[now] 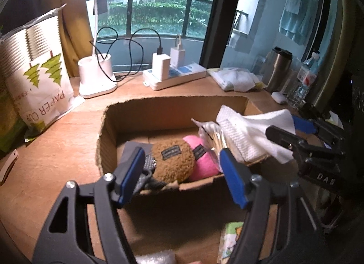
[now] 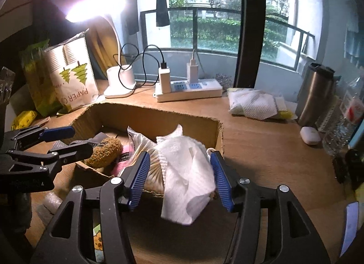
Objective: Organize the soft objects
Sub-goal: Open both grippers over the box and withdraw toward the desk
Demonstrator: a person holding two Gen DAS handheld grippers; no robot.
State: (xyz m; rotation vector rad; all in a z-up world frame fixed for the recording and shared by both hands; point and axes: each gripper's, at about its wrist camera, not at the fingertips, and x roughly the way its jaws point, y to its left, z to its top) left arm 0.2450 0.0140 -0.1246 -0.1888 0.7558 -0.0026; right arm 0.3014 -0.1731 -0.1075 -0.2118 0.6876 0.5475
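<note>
An open cardboard box (image 1: 159, 109) (image 2: 159, 116) sits on the wooden desk. Inside lie a brown fuzzy pouch (image 1: 174, 161) (image 2: 104, 152), a pink plush pouch (image 1: 202, 159), a clear bag of cotton swabs (image 2: 145, 150) and a grey item (image 1: 129, 150). My left gripper (image 1: 182, 175) is open and empty at the box's near wall. My right gripper (image 2: 179, 177) is open around a white paper towel (image 2: 188, 173) (image 1: 248, 134) that drapes over the box's near right edge; the pads do not press it.
A paper cup bag (image 1: 38, 86), a white lamp base (image 1: 95, 77), a power strip with chargers (image 1: 175, 75), a tissue pack (image 2: 254, 102), a steel tumbler (image 2: 316, 95), a water bottle (image 1: 304, 79) and a white earbud case (image 2: 309, 135) ring the box. A cartoon-print packet (image 1: 229, 241) lies near the front edge.
</note>
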